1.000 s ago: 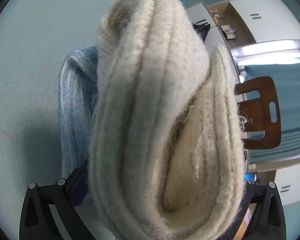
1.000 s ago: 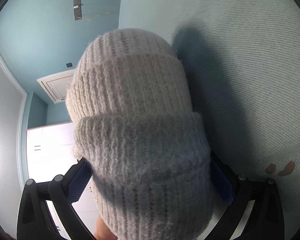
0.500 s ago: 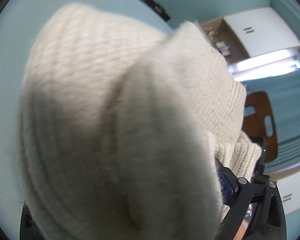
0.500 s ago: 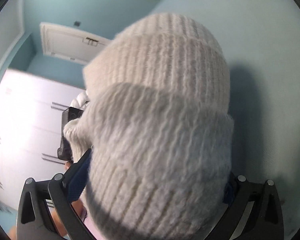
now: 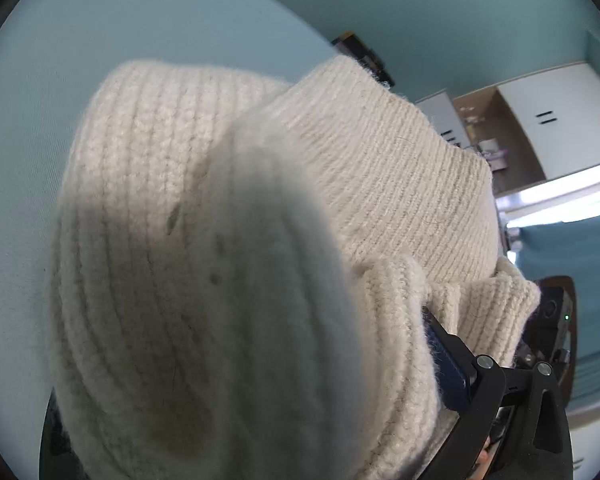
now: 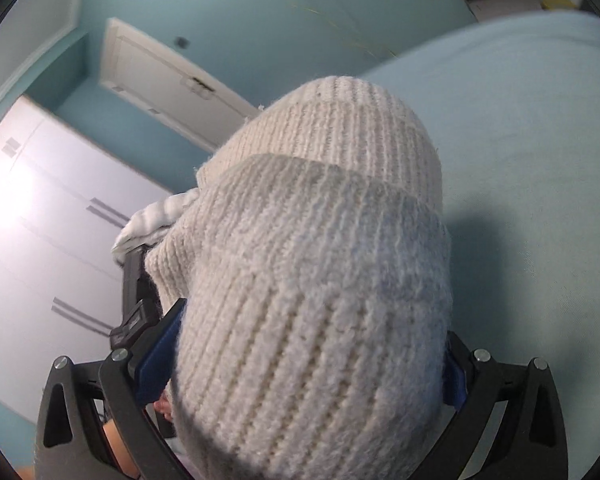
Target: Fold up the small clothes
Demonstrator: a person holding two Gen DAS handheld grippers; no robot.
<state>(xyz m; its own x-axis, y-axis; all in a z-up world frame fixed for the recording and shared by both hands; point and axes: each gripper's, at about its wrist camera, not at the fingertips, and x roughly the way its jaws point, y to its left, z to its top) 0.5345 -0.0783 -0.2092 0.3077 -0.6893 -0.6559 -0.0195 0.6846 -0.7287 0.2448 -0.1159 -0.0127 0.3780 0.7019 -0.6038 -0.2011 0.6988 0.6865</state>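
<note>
A cream ribbed knit hat [image 5: 228, 264] fills the left wrist view, held up off the pale blue surface [image 5: 60, 80]. My left gripper [image 5: 260, 380] is shut on it; only its right finger's blue pad [image 5: 446, 364] shows past the wool. In the right wrist view the same cream hat [image 6: 320, 280] bulges between the fingers of my right gripper [image 6: 300, 364], which is shut on it, with blue pads [image 6: 156, 352] pressed to both sides. The other gripper's black body [image 6: 134, 292] shows at the hat's left edge.
The pale blue surface [image 6: 520, 140] spreads to the right in the right wrist view. White cabinet doors [image 6: 40, 240] and a white door [image 6: 160, 76] stand behind. A brown wooden chair [image 5: 572, 340], white cupboards [image 5: 548, 120] and a dark object [image 5: 360, 56] lie beyond the hat in the left wrist view.
Both grippers have lifted and tilted with the hat. The hat has spread wider across the left view, hiding the blue knit piece seen a second ago. The room now shows behind the right view.
</note>
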